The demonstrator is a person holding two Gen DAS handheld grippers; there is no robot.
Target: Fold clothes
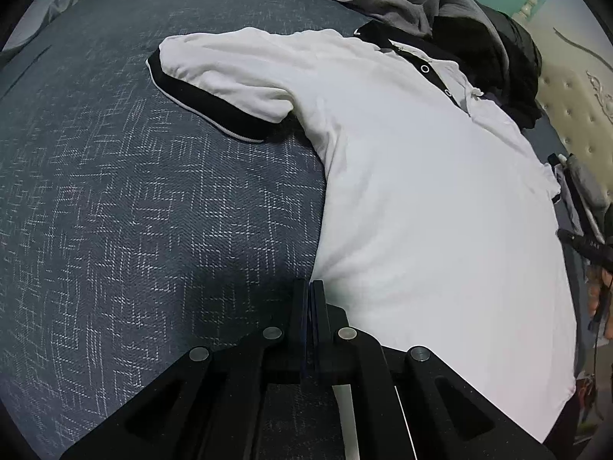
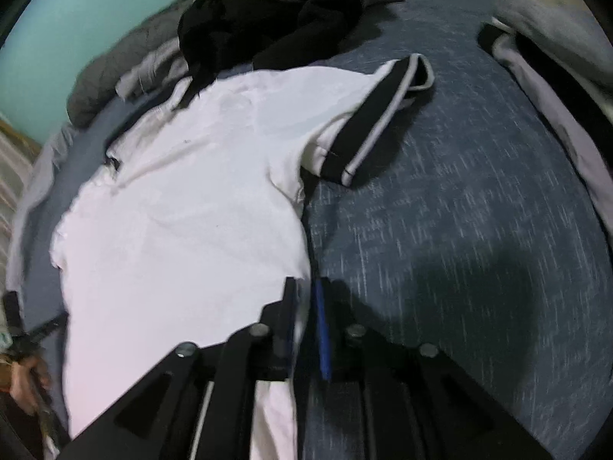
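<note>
I find the white polo shirt (image 1: 421,191) spread flat on the blue bedspread (image 1: 134,211), centre-right in the left view. It is light, limp cotton that will sag; take it at the side seams. Left gripper (image 1: 312,287) is pinched together at its edge. Right gripper (image 2: 306,291) stands slightly apart, hem between, unclamped.

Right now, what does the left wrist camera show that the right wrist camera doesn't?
Only the left wrist view shows the button placket, the tufted headboard and the shut left gripper at the shirt's edge. Only the right wrist view shows the right gripper, its jaws apart with the shirt's side edge between them. Both show the white polo shirt spread on the blue bedspread and the dark clothes pile.
</note>
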